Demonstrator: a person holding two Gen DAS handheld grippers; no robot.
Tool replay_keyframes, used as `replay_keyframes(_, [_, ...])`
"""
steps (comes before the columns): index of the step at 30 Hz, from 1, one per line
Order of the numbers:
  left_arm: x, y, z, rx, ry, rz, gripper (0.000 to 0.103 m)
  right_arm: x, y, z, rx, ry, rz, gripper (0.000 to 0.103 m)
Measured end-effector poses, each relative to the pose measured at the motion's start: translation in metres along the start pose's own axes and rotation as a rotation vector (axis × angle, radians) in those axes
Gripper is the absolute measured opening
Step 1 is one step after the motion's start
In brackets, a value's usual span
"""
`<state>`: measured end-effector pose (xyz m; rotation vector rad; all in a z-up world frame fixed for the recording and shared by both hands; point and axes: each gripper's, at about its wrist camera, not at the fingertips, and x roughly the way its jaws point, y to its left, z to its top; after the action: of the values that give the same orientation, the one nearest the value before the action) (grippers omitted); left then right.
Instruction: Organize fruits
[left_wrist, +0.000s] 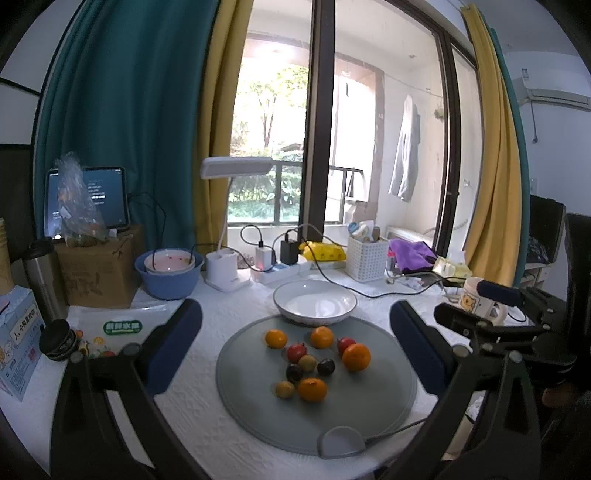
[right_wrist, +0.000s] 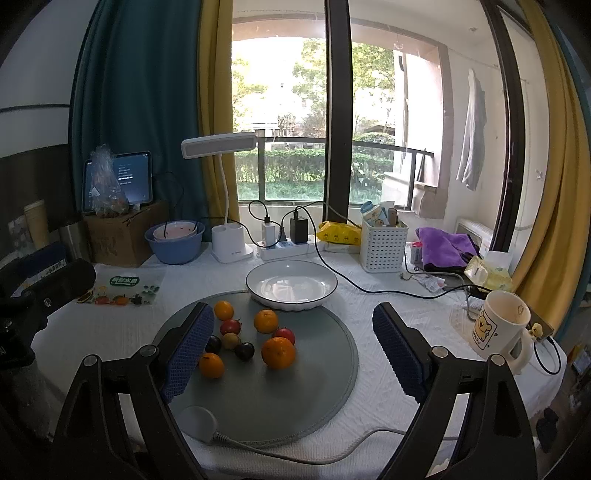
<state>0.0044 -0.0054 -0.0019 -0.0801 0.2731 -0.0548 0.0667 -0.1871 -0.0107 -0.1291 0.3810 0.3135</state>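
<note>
Both grippers spread wide, empty; right gripper (right_wrist: 293, 347) nearer the big orange (right_wrist: 278, 352) (dead ahead between fingers); left gripper (left_wrist: 295, 345) farther back.

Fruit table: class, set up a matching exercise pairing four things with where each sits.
Things:
1. oranges
2. white dish
3. mug
4. pink bowl

Places:
A. inside the blue basin
B. near the table's right edge
C. on the grey mat
D. on the mat's far rim

Pairs: 1-C, 2-D, 3-B, 4-A
</note>
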Motion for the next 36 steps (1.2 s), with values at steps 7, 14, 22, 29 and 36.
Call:
replay_keyframes(7, [0.001, 0.001, -0.002, 0.002, 0.01, 0.001, 0.102, 0.003, 0.0, -0.001, -0.002, 0.005, 0.0, 0.091])
replay_keyframes(14, [0.009, 0.002, -0.01, 0.009, 0.048, -0.001, 0.102, 0.009, -0.001, -0.005, 0.0, 0.022, 0.005, 0.091])
replay_keyframes(22, [0.036, -0.002, -0.032, 0.039, 0.142, -0.014, 0.102, 0.031, -0.004, -0.02, 0.017, 0.081, 0.013, 0.091])
replay_keyframes(29, [0.067, 0.0, -0.056, 0.032, 0.251, -0.016, 0.097, 0.061, -0.005, -0.036, 0.013, 0.165, 0.036, 0.081])
replay_keyframes(36, [0.098, 0.012, -0.08, 0.004, 0.367, -0.001, 0.088, 0.09, 0.0, -0.05, 0.009, 0.251, 0.068, 0.073])
